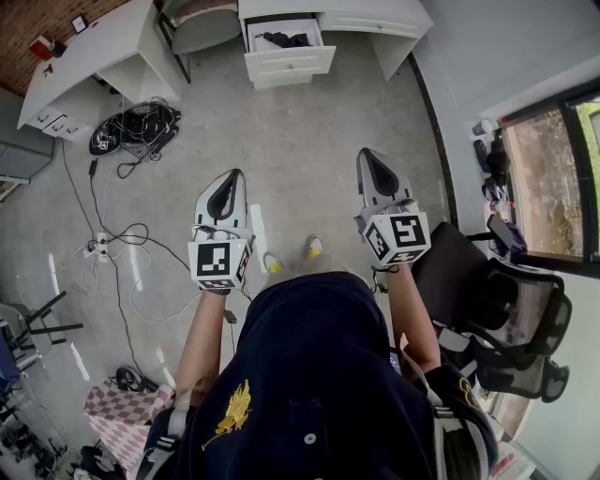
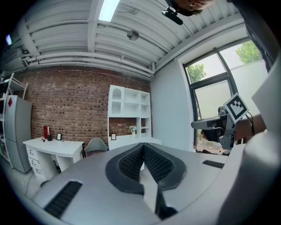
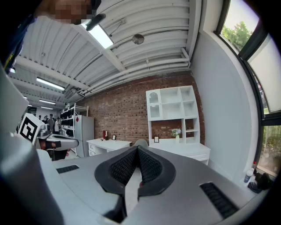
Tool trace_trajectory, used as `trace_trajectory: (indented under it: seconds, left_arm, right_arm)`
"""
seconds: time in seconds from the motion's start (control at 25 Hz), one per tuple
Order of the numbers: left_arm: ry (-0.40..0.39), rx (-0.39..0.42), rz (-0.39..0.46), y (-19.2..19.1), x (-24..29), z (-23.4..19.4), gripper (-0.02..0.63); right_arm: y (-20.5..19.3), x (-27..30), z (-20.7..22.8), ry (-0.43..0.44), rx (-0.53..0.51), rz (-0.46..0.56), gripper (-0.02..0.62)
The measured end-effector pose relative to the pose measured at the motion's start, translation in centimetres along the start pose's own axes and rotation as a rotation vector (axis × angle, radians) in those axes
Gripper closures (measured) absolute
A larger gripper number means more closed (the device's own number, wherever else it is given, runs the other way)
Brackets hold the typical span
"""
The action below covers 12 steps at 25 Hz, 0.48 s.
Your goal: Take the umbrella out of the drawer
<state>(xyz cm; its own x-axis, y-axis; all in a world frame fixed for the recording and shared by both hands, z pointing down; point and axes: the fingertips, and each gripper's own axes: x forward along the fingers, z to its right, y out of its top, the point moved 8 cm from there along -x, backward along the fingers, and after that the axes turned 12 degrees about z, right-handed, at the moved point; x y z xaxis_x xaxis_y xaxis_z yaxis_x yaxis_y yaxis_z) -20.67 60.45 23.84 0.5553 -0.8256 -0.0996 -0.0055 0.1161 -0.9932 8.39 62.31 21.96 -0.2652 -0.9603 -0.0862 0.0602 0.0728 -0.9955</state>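
Two grey two-jaw grippers, both clenched and empty. We hold the left gripper [image 1: 229, 180] and right gripper [image 1: 373, 161] out roughly level ahead of us. In each gripper view the ribbed black pads meet at the tips with nothing between them.

Beneath them is only bare grey concrete floor [image 1: 300, 141]. Well ahead, the white rectangular drawer [image 1: 289, 64] stands pulled open from the white desk unit [image 1: 370, 21]. The black folded umbrella [image 1: 286, 39] lies inside it, untouched.

We judge the step in hand to be the approach, not yet the reach. The next move calls for closing in on the drawer, parting one gripper's jaws and tipping it down inside. It should then close on the umbrella's body, clear of the drawer walls.
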Motion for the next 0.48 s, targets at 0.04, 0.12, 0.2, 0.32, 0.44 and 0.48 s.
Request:
trace_trajectory:
  seconds: [0.04, 0.12, 0.2, 0.32, 0.44, 0.48]
  left_arm:
    - [0.003, 0.002, -0.001, 0.0, 0.6, 0.9, 0.588]
    - [0.013, 0.010, -0.001, 0.1, 1.8, 2.5, 0.588]
    - [0.029, 0.024, 0.005, 0.2, 2.7, 3.7, 0.588]
    - [0.029, 0.046, 0.019, 0.5, 4.4, 5.2, 0.588]
    - [0.012, 0.067, 0.022, 0.6, 6.1, 6.5, 0.588]
    - [0.011, 0.071, 0.019, 0.6, 6.5, 6.8, 0.588]
  right_arm:
    - [0.0, -0.1, 0.9, 0.002, 0.004, 0.002, 0.571]
    - [0.0, -0.4, 2.6, 0.005, 0.011, 0.005, 0.571]
    - [0.1, -0.6, 4.0, 0.010, 0.011, 0.006, 0.571]
    - [0.0, -0.6, 5.8, 0.018, -0.003, 0.007, 0.571]
    - [-0.6, -1.0, 7.8, 0.012, 0.009, 0.000, 0.571]
    - [-0.7, -1.1, 8.3, 0.010, 0.021, -0.005, 0.571]
